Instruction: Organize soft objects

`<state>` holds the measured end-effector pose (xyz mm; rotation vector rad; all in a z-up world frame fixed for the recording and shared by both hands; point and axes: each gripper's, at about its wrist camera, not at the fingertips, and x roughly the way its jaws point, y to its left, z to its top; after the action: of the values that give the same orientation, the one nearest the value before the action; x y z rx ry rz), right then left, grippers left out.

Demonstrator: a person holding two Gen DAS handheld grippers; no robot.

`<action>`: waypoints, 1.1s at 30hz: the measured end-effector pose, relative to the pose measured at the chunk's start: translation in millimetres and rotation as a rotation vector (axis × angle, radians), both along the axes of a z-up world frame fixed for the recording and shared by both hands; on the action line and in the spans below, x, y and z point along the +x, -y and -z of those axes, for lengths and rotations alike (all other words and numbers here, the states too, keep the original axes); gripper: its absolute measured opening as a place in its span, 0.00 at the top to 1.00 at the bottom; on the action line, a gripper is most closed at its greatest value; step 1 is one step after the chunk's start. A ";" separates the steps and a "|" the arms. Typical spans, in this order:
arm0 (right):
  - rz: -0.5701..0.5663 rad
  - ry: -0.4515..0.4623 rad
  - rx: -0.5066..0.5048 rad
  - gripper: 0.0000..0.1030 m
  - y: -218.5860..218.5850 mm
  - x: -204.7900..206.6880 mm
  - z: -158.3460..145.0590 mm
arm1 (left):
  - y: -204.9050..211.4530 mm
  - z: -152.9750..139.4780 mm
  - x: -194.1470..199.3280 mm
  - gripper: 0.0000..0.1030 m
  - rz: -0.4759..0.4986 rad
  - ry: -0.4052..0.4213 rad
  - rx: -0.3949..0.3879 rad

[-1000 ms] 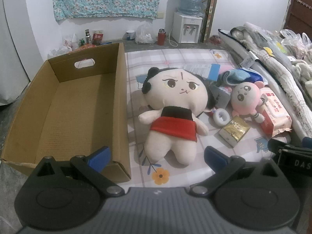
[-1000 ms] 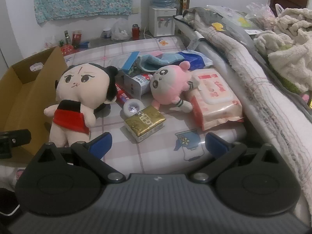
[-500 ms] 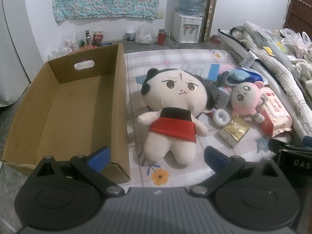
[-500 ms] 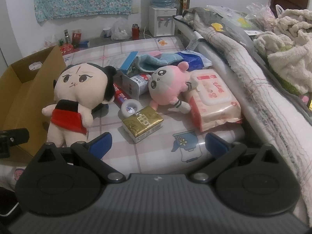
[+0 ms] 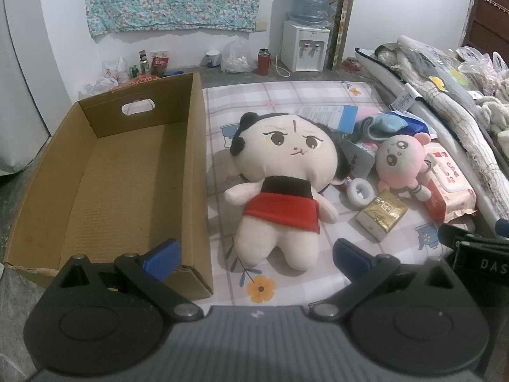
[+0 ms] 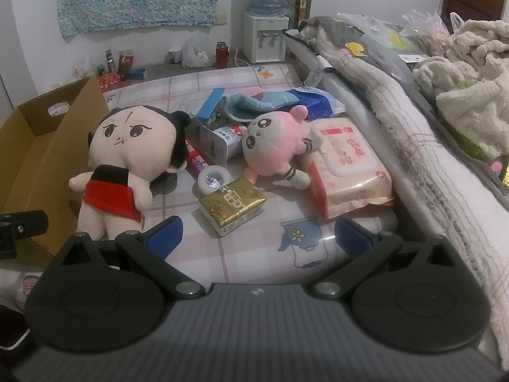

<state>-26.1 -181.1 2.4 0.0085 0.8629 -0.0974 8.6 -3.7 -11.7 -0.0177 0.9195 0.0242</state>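
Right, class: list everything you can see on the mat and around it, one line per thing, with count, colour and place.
cardboard box: one, brown, nothing inside, left of the mat
big plush doll: one, cream with red skirt, on the mat beside the box
small plush: one, pink, lying against the wipes pack
wipes pack: one, pink and white, right side of the mat
gold packet: one, gold, in front of the small plush
tape roll: one, white, behind the gold packet
water dispenser: one, white with blue bottle, by the far wall
left gripper: one, black with blue pads, open
right gripper: one, black with blue pads, open
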 end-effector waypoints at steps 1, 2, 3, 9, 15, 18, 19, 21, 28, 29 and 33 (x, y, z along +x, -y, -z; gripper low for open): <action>-0.001 0.001 -0.002 0.01 -0.8 -0.1 -0.5 | 0.1 -0.2 0.0 0.00 0.000 -0.001 0.000; -0.003 0.001 -0.002 0.01 -1.1 0.0 -0.8 | 0.5 0.5 0.3 0.00 -0.001 -0.001 0.000; -0.004 0.002 -0.002 0.01 -1.7 -0.1 -0.8 | 0.3 -0.1 0.2 0.00 -0.001 -0.001 0.002; -0.003 0.002 -0.003 0.01 -1.6 0.1 -1.1 | -0.5 -0.8 -0.4 0.00 -0.002 0.000 0.001; -0.007 0.005 -0.007 0.01 -5.8 -1.5 0.0 | -1.4 -1.8 -0.7 0.00 -0.002 -0.001 0.002; -0.007 0.005 -0.007 0.01 -5.8 -1.5 0.1 | -1.4 -1.6 -0.6 0.00 -0.002 -0.003 0.003; -0.007 0.005 -0.007 0.01 -5.8 -1.5 0.1 | -3.3 -2.6 -1.9 0.00 -0.002 -0.003 0.001; -0.006 0.004 -0.006 0.01 -5.8 -1.5 0.1 | -4.2 -2.8 -2.4 0.00 -0.003 -0.003 0.000; -0.006 0.005 -0.007 0.01 -5.4 -1.2 0.4 | -4.3 -2.5 -2.2 0.00 -0.003 -0.003 0.001; -0.006 0.005 -0.006 0.01 -5.2 -1.1 0.5 | -5.0 -2.3 -2.1 0.00 -0.004 -0.005 0.001; -0.005 0.004 -0.002 0.01 -4.9 -0.3 1.8 | -6.4 -1.6 -2.1 0.00 -0.006 -0.009 0.005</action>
<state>-26.3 -176.2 0.6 0.0047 0.8592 -0.0938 6.5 2.7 -10.1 -0.0161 0.9287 0.0322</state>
